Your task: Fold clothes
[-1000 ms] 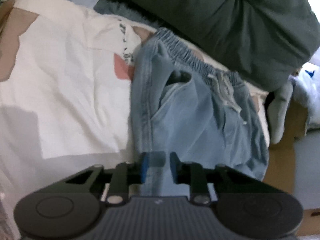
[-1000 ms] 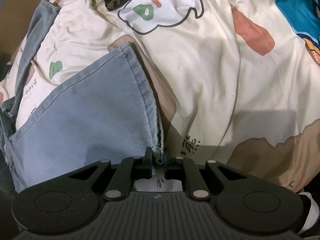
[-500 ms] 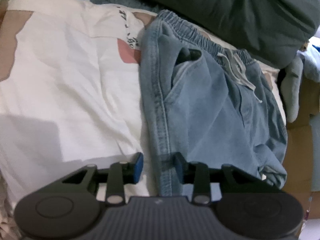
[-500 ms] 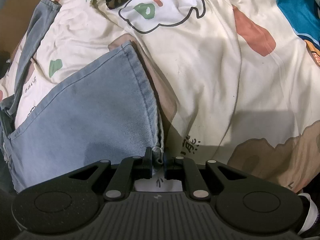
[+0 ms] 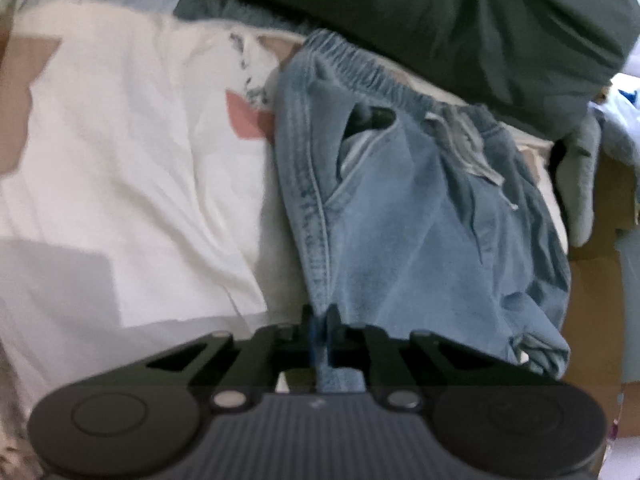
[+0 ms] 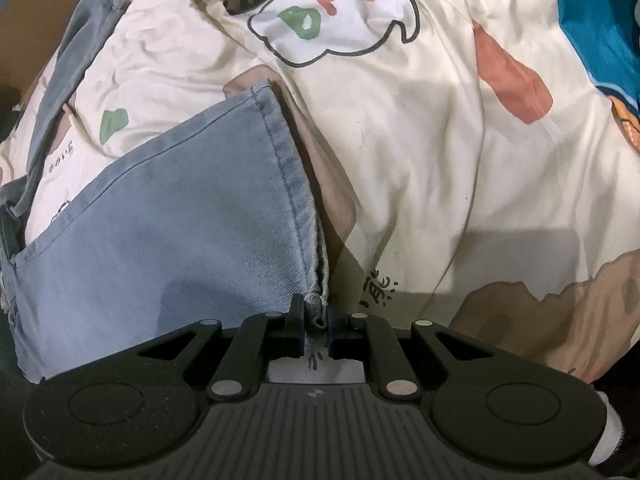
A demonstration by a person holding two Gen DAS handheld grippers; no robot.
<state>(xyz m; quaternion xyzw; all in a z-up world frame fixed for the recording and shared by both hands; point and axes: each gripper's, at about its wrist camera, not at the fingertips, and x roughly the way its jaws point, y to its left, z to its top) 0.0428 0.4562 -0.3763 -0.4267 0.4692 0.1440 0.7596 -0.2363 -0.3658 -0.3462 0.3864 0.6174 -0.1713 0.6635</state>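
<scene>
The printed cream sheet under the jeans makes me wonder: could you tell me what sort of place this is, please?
Probably a bedroom, on a bed: the jeans lie on a printed cream sheet, with a dark green duvet bunched behind.

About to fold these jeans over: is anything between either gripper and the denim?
Nothing visible. The left gripper is shut on the jeans' side seam, and the right gripper is shut on the hem corner.

Jeans (image 5: 400, 240): faded denim, matt (elastic waistband gathered). Bedsheet (image 6: 420, 140): smooth printed cotton-like cloth. Tongs (image 6: 316, 320): matt black plastic.
</scene>
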